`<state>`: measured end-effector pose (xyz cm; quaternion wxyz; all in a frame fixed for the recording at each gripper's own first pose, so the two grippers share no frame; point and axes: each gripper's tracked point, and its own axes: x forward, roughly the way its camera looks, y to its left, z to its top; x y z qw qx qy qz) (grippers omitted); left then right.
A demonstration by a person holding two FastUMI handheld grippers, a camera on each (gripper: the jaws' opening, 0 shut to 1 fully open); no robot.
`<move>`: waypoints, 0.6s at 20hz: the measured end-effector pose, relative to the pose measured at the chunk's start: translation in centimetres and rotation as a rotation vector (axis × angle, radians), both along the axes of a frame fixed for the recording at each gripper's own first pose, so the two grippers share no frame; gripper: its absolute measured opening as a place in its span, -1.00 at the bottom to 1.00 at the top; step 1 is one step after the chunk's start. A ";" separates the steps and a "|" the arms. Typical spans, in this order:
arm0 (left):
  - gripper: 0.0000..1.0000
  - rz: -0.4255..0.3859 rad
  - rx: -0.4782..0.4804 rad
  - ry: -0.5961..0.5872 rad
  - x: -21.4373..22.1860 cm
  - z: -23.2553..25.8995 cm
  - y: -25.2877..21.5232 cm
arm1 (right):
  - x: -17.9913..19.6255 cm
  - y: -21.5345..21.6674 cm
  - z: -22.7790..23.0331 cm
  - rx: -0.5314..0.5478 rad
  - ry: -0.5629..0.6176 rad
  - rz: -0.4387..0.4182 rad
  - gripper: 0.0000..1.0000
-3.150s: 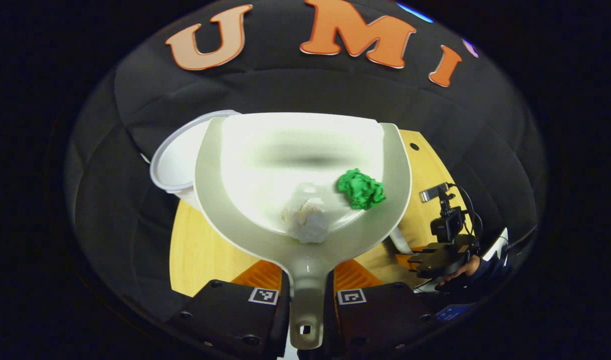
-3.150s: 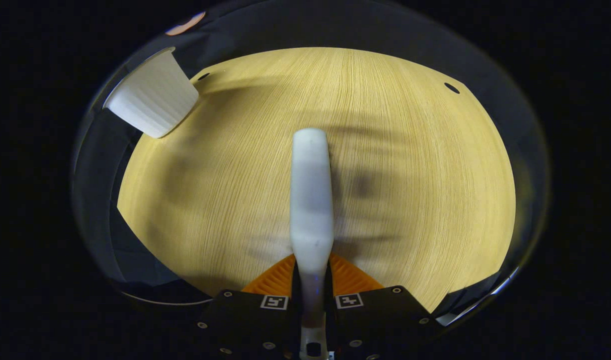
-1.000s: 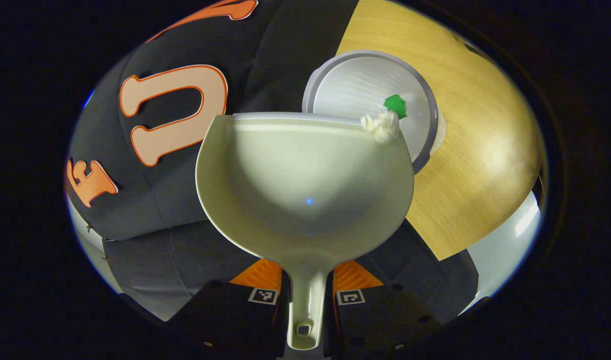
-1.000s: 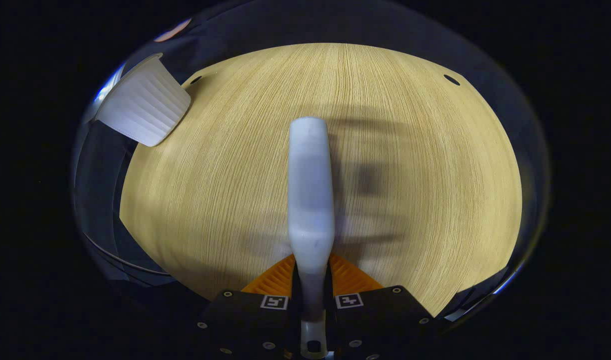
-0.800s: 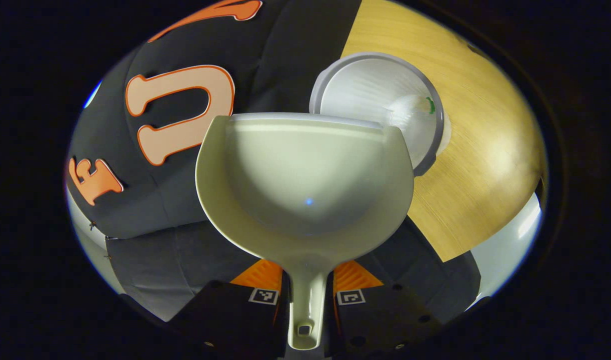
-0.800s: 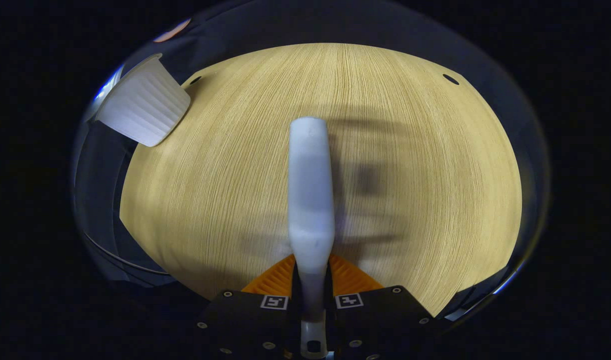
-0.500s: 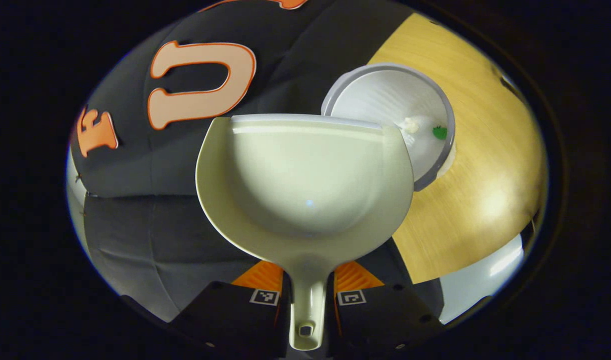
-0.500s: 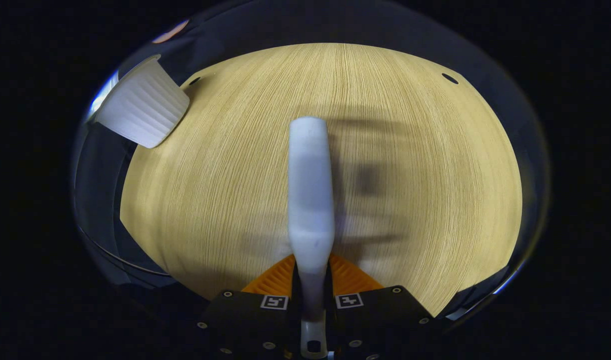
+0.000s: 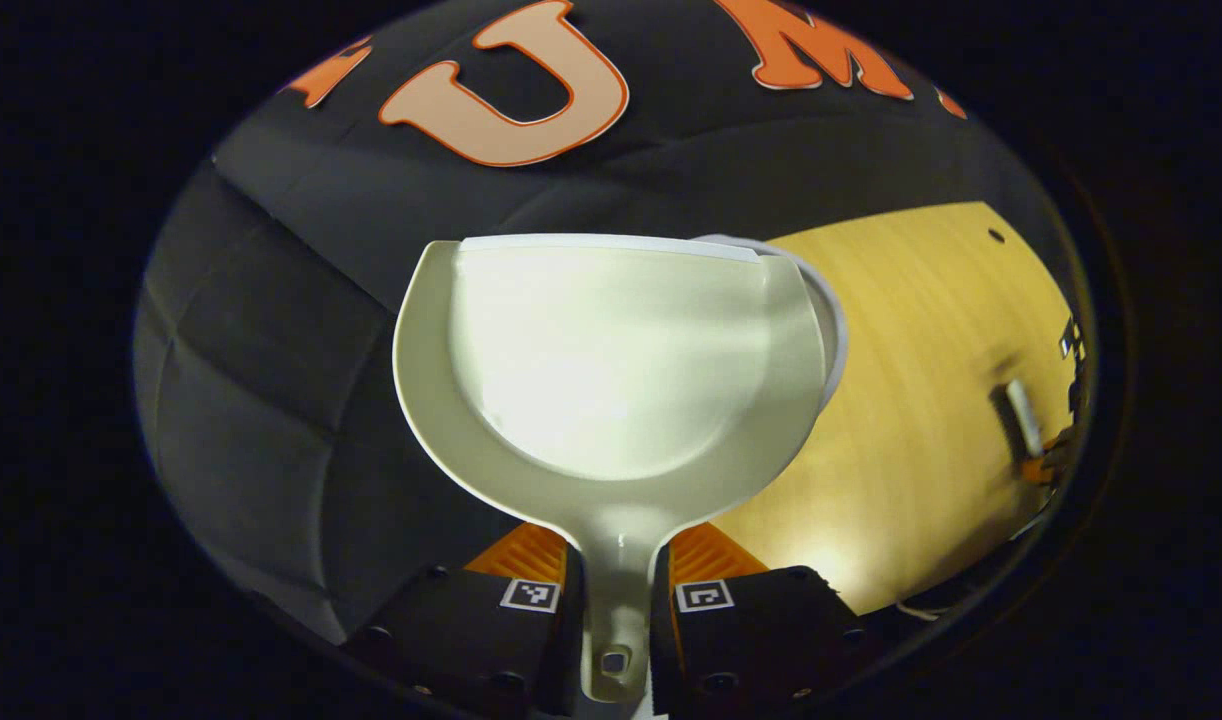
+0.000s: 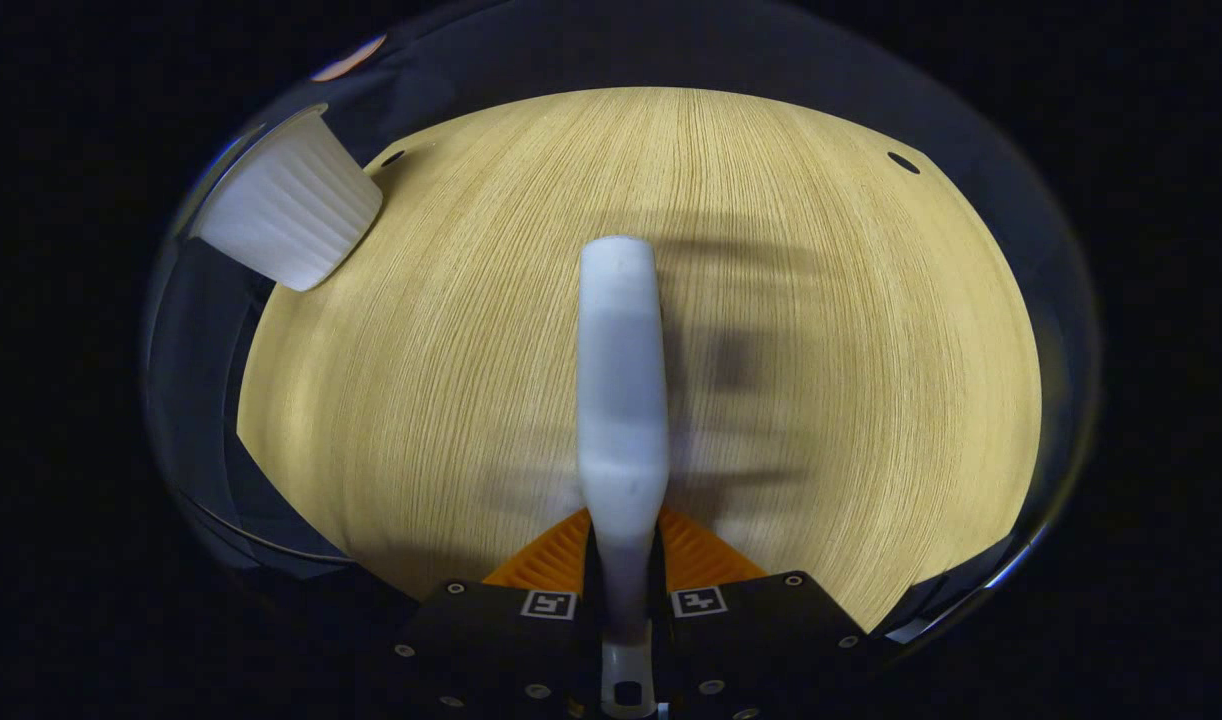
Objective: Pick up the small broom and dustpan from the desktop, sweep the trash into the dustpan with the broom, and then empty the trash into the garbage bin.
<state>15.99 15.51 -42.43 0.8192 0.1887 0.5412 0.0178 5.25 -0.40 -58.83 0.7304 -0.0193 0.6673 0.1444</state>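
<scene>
Dustpan [image 9: 611,380] clamped by its handle in left gripper [image 9: 611,585], pan bare inside, held up just in front of bin [image 9: 829,330]. Bin contents hidden behind pan. Emptying step looks done; next probably calls for setting tools back on desk [image 10: 821,400]. Broom [image 10: 621,400] pinched by handle in right gripper [image 10: 623,590], well right of bin, over desk.

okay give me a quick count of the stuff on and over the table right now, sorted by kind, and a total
Dustpans: 1, the dustpan, held by the left gripper.
Brooms: 1, the broom, held by the right gripper.
Bins: 1, the white bin at the table corner.
Grippers: 2.
Total: 5.
</scene>
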 end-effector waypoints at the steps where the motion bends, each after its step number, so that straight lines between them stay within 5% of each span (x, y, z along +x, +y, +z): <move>1: -0.45 0.007 -0.047 -0.002 0.1 -0.4 -1.3 | -0.1 0.0 0.0 -0.001 -0.001 0.003 -0.60; 7: -0.45 0.007 -0.364 0.023 -0.6 -1.6 -10.8 | -0.2 0.0 0.1 -0.006 -0.016 -0.007 -0.60; 12: -0.43 -0.052 -0.494 0.047 -1.3 -1.9 -15.4 | 0.0 -0.2 0.4 0.013 -0.042 -0.020 -0.57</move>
